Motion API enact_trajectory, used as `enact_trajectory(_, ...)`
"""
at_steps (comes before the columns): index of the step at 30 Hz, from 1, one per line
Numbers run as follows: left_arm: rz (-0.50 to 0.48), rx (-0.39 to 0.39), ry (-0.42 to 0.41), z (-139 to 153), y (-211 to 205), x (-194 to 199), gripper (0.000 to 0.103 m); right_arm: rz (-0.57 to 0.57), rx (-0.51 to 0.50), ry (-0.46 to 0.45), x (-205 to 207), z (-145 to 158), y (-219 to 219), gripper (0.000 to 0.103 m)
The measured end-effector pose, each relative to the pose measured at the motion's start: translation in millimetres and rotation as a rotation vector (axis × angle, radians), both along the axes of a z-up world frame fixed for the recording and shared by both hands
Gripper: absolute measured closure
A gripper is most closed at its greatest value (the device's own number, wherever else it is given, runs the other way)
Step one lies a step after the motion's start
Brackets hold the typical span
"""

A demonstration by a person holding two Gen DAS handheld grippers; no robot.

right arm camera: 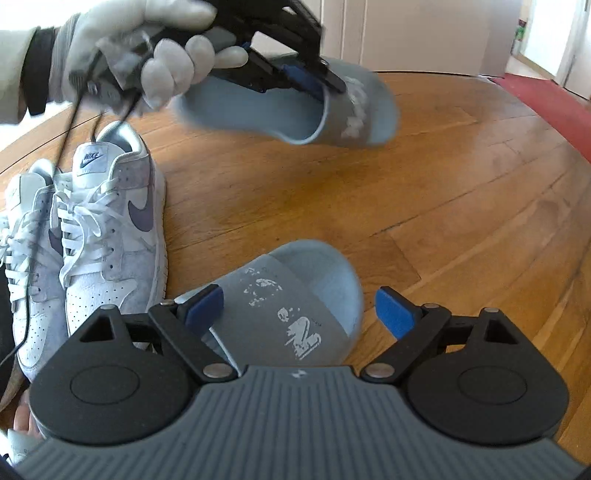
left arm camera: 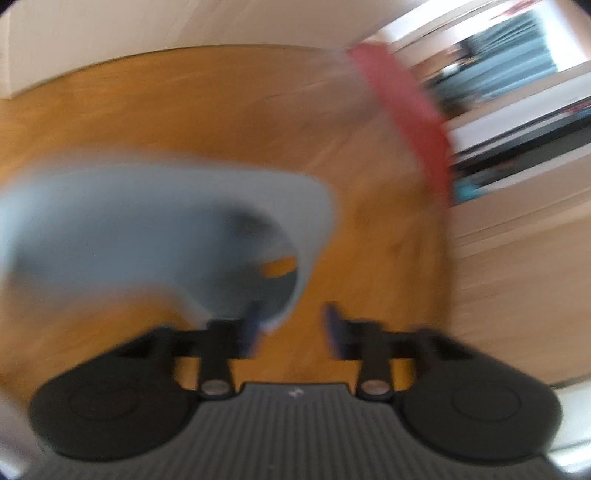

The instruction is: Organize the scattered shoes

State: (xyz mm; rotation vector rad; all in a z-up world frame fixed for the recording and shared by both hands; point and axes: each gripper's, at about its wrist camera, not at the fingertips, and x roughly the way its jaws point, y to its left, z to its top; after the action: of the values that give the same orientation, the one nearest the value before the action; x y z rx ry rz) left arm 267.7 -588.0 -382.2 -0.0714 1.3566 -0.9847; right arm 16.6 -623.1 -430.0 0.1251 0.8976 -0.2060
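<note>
The left wrist view is motion-blurred. A blue-grey slide sandal [left arm camera: 159, 236] fills its left half; my left gripper [left arm camera: 291, 328] stands open with one finger inside the strap opening, the other outside. In the right wrist view that gripper [right arm camera: 314, 79], held by a gloved hand, is at the strap of the far slide [right arm camera: 354, 107] above the wooden floor. My right gripper [right arm camera: 299, 308] is open, its fingers on either side of a second slide [right arm camera: 288, 306] lying on the floor. A pair of white and grey Nike sneakers [right arm camera: 96, 236] sits side by side at the left.
The floor is wood parquet [right arm camera: 424, 192]. A red rug [right arm camera: 546, 103] lies at the far right, also showing in the left wrist view [left arm camera: 406, 110]. White walls and a doorway [right arm camera: 535, 33] stand behind. A cable [right arm camera: 62, 155] hangs from the left hand over the sneakers.
</note>
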Motion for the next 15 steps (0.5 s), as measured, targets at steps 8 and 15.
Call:
enact_trajectory(8,0.187,-0.037,0.189,-5,104,-24,0.019,0.154,-0.051,0.014,5,6,6,0.012)
enact_trajectory(15,0.238,-0.096,0.402,-4,159,-94,0.019,0.065,-0.104,-0.012,-6,16,-7,0.014)
